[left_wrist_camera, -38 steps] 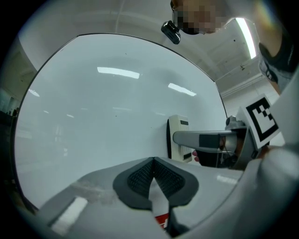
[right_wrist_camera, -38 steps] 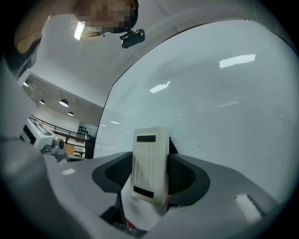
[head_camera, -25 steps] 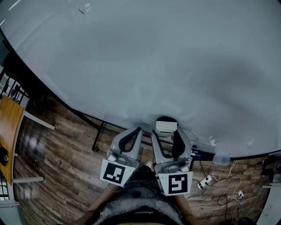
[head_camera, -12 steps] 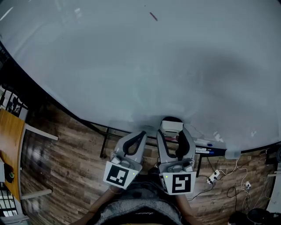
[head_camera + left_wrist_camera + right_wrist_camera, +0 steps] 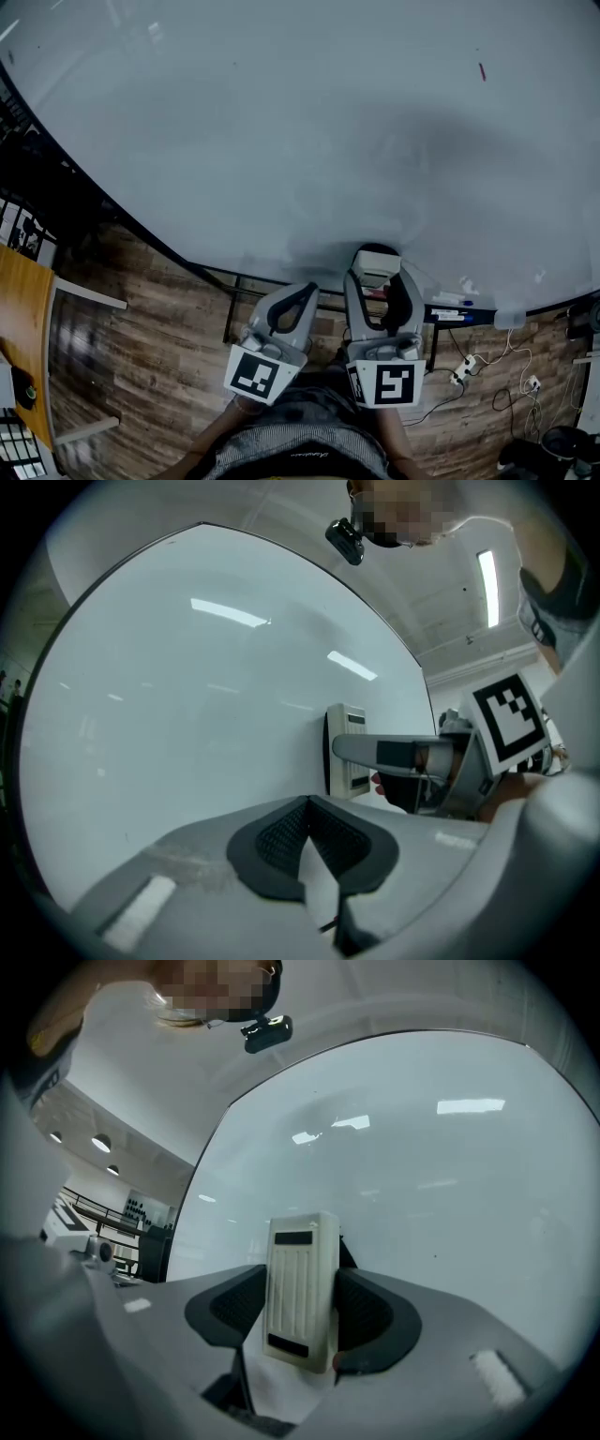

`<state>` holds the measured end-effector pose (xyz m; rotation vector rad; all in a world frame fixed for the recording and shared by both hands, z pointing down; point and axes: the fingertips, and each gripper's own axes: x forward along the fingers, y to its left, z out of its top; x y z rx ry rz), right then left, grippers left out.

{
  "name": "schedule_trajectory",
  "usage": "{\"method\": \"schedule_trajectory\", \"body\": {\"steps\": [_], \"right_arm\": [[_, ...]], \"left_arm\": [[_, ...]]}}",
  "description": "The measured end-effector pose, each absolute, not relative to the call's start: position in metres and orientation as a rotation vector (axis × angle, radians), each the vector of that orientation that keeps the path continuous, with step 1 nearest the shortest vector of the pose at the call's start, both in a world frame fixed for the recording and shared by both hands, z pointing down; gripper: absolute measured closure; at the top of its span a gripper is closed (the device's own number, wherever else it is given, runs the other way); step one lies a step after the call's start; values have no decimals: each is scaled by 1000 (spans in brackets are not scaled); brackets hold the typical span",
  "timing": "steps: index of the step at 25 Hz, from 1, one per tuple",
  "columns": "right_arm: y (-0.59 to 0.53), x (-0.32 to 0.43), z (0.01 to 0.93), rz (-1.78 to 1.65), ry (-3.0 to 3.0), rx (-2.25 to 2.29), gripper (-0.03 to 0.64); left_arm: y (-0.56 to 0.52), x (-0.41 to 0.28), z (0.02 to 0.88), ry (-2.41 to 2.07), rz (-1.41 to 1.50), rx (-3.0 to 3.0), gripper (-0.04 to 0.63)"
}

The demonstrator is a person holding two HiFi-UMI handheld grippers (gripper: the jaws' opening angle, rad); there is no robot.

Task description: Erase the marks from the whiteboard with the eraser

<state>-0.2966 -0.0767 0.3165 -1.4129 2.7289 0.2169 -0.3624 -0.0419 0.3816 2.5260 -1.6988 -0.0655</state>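
Note:
The whiteboard (image 5: 281, 122) fills the head view, with one short red mark (image 5: 482, 71) at its upper right. My right gripper (image 5: 377, 274) is low by the board's bottom edge, shut on the white eraser (image 5: 377, 265). In the right gripper view the ribbed eraser (image 5: 300, 1288) stands upright between the dark pads, facing the board (image 5: 431, 1176). My left gripper (image 5: 302, 292) is just left of it, shut and empty, pads together (image 5: 305, 832). The left gripper view shows the eraser (image 5: 347, 752) close against the board, held by the right gripper (image 5: 403, 755).
A ledge with markers (image 5: 452, 307) runs under the board at the right. Below are the board's stand legs (image 5: 230, 319) on a wood floor (image 5: 141, 375), a power strip and cables (image 5: 464, 367) at the right, and an orange table (image 5: 23, 319) at the far left.
The red mark has slid from upper left to upper right of the head view as the view shifted. Both grippers drifted slightly right, the eraser still held.

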Motion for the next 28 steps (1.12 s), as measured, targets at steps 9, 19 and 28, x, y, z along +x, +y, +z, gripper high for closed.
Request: {"method": "schedule_trajectory", "body": {"steps": [9, 19, 28], "right_arm": [[-69, -322, 322, 216, 2675, -1511, 374], [-69, -329, 323, 213, 2681, -1513, 373], [-73, -328, 322, 169, 2759, -1390, 373]], "left_arm": [[-16, -398, 389, -1640, -21, 2563, 592], [-13, -420, 392, -1651, -29, 2535, 592], [-39, -394, 384, -1665, 14, 2517, 592]]}}
